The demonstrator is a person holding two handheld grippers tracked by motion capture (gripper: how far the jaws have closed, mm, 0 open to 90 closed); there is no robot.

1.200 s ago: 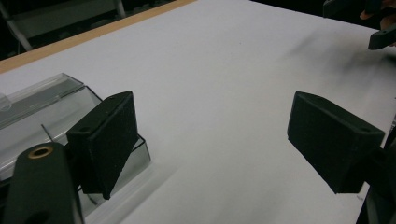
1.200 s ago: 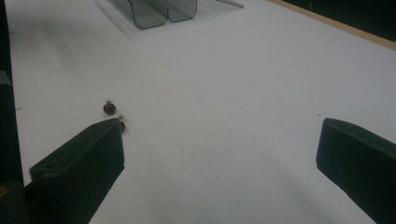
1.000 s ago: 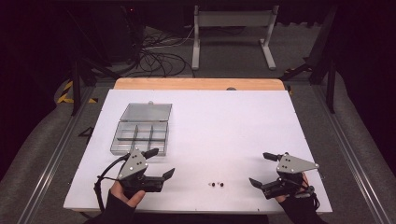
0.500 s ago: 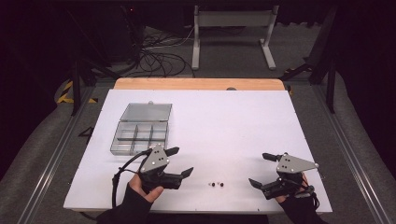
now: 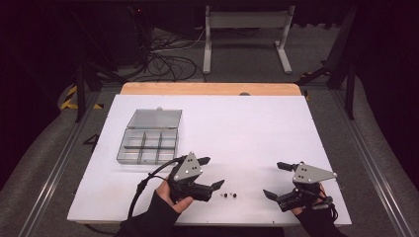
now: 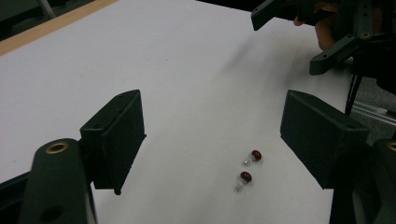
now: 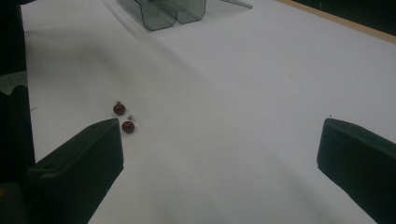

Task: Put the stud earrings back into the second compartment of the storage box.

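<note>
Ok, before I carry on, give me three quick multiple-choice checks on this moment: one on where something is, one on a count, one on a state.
1. Where do the small red-headed pieces lie?
A. inside the box
B. on the white table between the two grippers
C. in the right gripper's jaws

2. How many of those pieces are there?
A. two
B. four
C. six

3. How is the compartment box?
A. lid shut
B. upside down
C. lid open, laid back flat

Answers:
1 B: the high view shows them on the bare table between the left gripper and the right gripper.
2 A: the left gripper view shows two.
3 C: the lid lies flat behind the open compartments.
</note>
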